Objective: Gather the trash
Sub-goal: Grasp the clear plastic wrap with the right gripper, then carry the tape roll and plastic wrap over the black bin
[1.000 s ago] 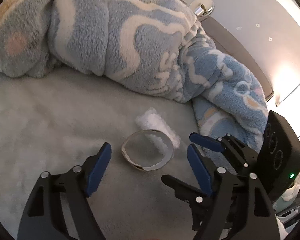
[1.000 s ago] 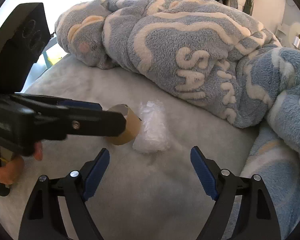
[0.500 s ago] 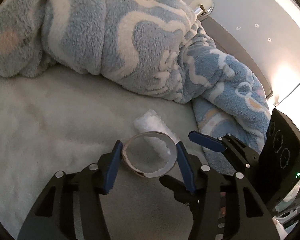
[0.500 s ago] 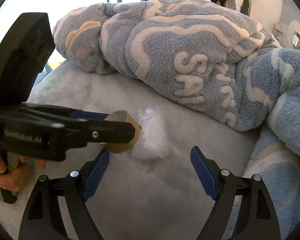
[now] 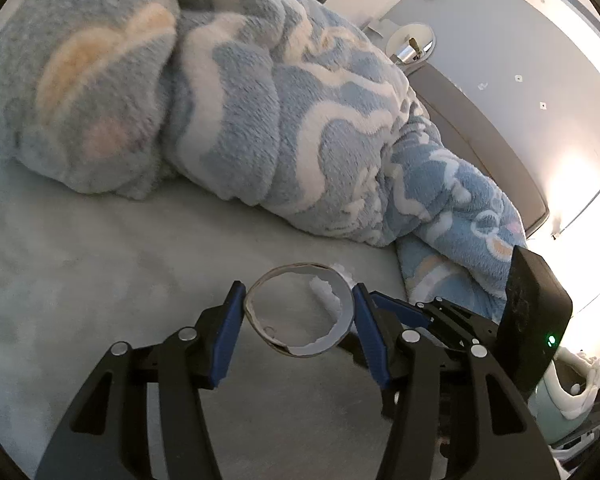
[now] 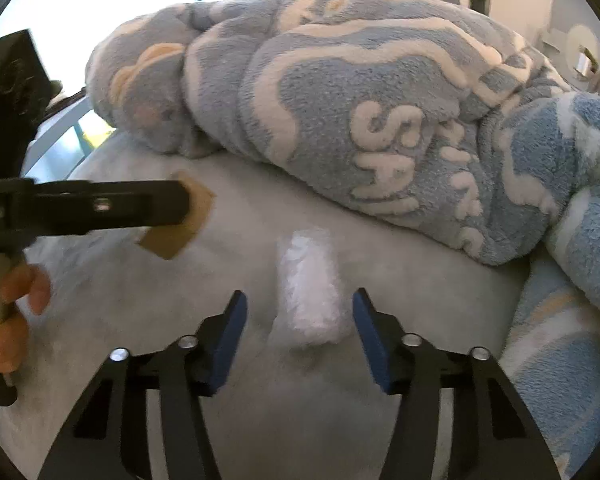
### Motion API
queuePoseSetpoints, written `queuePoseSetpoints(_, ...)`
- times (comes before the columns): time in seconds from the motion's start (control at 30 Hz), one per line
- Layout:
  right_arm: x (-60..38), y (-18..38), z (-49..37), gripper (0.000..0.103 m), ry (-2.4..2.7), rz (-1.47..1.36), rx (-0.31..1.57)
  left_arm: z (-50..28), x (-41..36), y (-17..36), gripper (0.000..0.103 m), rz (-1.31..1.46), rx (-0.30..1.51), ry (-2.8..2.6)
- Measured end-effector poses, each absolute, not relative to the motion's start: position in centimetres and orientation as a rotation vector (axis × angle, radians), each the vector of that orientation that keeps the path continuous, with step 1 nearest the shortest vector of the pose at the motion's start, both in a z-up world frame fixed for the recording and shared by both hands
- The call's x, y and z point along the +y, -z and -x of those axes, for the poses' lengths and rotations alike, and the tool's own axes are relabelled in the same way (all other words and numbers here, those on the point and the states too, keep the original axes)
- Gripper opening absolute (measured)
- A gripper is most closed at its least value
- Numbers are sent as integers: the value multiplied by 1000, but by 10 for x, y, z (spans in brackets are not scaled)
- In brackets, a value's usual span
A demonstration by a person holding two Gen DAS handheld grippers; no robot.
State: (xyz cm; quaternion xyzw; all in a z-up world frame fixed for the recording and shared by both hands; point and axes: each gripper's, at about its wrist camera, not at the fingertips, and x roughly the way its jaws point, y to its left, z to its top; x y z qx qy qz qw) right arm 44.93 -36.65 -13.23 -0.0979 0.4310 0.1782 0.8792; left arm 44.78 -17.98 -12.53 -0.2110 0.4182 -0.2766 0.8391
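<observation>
My left gripper (image 5: 299, 306) is shut on an empty cardboard tape roll core (image 5: 342, 320), its blue pads touching both sides of the ring, held above the bed. In the right wrist view the roll (image 6: 180, 226) hangs lifted off the sheet in the left gripper (image 6: 180, 204). A crumpled white plastic wrapper (image 6: 310, 286) lies on the sheet. My right gripper (image 6: 299, 312) straddles its near end with jaws partly closed, the pads apart from it. A bit of the wrapper (image 5: 324, 292) shows through the ring in the left wrist view.
A bulky blue and cream fleece blanket (image 6: 360, 112) is heaped across the back of the bed and down the right side (image 5: 280, 128). The pale grey sheet (image 6: 240, 420) spreads in front. A headboard and wall (image 5: 500, 132) are at the right.
My left gripper closed on the tape roll core and lifted it up and left, off the wrapper. My right gripper moved forward over the wrapper and narrowed its jaws.
</observation>
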Motion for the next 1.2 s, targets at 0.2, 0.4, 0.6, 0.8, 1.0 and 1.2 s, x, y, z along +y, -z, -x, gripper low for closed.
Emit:
queuePoseSetpoints(0.2,-368,140,-457,37,-298,172,940,-443,-165,123,57,436,884,571)
queuePoseSetpoints(0.4,-361,132,-460,36,-262,140,918,-435,-156,118,57,424,880,562)
queuePoseSetpoints(0.6,-346,116,-451,36,-244,116,880,-419,-145,111,57,388,879,543)
queuePoseSetpoints(0.8,-331,106,-430,36,-253,106,860,-394,-135,100,57,317,853,521)
queuePoseSetpoints(1.0,-318,95,-405,36,-264,60,839,-366,-118,94,57,238,839,474)
queuePoseSetpoints(1.2,-302,85,-384,36,-281,26,817,-336,-96,82,56,185,816,442)
